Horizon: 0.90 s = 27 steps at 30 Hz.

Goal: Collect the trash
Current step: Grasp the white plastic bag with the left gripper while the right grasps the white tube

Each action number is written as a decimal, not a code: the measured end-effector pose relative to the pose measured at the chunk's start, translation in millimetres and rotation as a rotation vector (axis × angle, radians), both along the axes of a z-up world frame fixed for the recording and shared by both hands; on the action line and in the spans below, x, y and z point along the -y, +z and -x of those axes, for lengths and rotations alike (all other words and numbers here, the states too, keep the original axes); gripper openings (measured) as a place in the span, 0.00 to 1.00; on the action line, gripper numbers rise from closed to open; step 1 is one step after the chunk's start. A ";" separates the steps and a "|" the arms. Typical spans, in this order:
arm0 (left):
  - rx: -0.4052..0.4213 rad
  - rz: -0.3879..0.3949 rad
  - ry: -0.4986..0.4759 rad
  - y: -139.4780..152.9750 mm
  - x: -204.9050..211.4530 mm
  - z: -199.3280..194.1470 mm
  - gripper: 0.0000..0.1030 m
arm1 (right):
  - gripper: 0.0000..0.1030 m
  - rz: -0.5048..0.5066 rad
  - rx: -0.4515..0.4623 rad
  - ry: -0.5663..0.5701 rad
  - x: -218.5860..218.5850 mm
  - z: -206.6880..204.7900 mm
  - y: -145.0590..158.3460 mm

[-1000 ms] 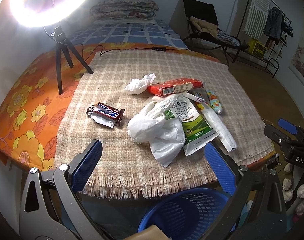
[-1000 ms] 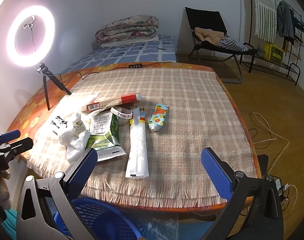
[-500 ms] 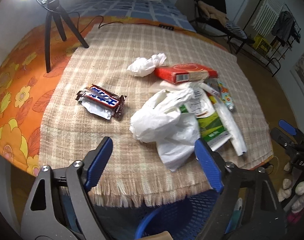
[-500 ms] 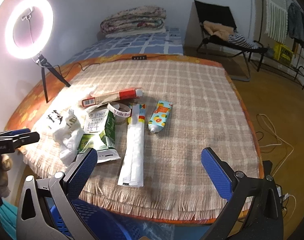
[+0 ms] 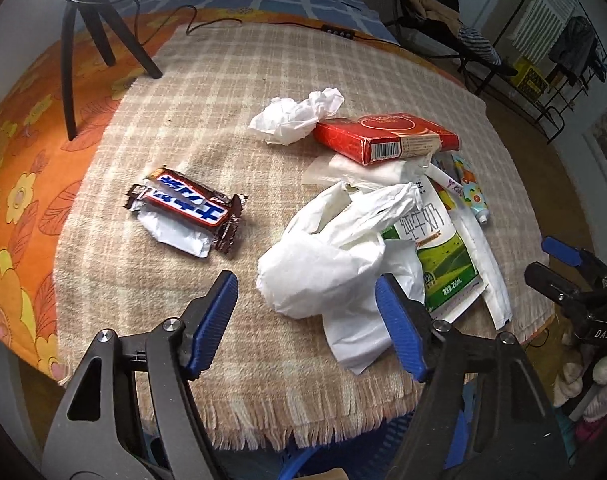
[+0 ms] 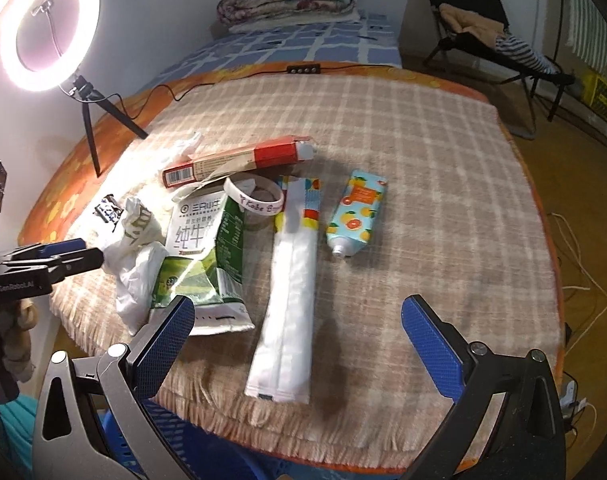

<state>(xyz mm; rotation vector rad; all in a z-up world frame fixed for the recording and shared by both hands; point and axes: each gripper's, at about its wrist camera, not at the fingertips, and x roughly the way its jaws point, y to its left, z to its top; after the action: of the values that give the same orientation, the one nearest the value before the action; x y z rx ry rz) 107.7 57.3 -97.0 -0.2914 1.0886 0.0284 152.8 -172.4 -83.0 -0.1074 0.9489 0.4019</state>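
1. Both tongs sit lower and closer to the table than a second ago, and the trash fills more of each view.
2. Left gripper: its ribbed blue pads are closing, with nothing pressed between them — the crumpled white plastic bag lies just beyond the tips.
3. Right gripper: jaws wide apart, empty, above the long flat white sachet.
4. Beside the bag, a creased green-and-white milk carton, a flat red box, a white wristband and a soft fruit-printed tube rest on the fringed, woven plaid cloth.
5. Only the left view shows the torn, glossy candy wrapper clearly, and the wadded tissue — both apart from the pile.
6. A blue mesh basket sits under the table's near edge.
7. Only the right view shows the glowing ring light whole.
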 end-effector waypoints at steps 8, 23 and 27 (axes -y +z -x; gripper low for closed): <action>-0.037 0.032 -0.017 -12.9 4.8 -16.2 0.54 | 0.93 -0.050 -0.089 -0.010 -5.9 -24.4 -15.8; 0.000 0.005 -0.006 -2.4 -6.2 -12.5 0.39 | 0.51 -0.009 -0.172 -0.046 -21.5 -62.9 -50.7; 0.023 0.011 0.009 6.4 -13.6 -4.2 0.39 | 0.21 -0.059 -0.192 -0.043 -19.3 -61.9 -48.2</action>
<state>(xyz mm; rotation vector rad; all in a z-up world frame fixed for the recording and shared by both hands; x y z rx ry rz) 111.8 70.9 -90.6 -0.3059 1.0645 0.0271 214.7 -153.1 -131.2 0.0054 1.1254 0.4047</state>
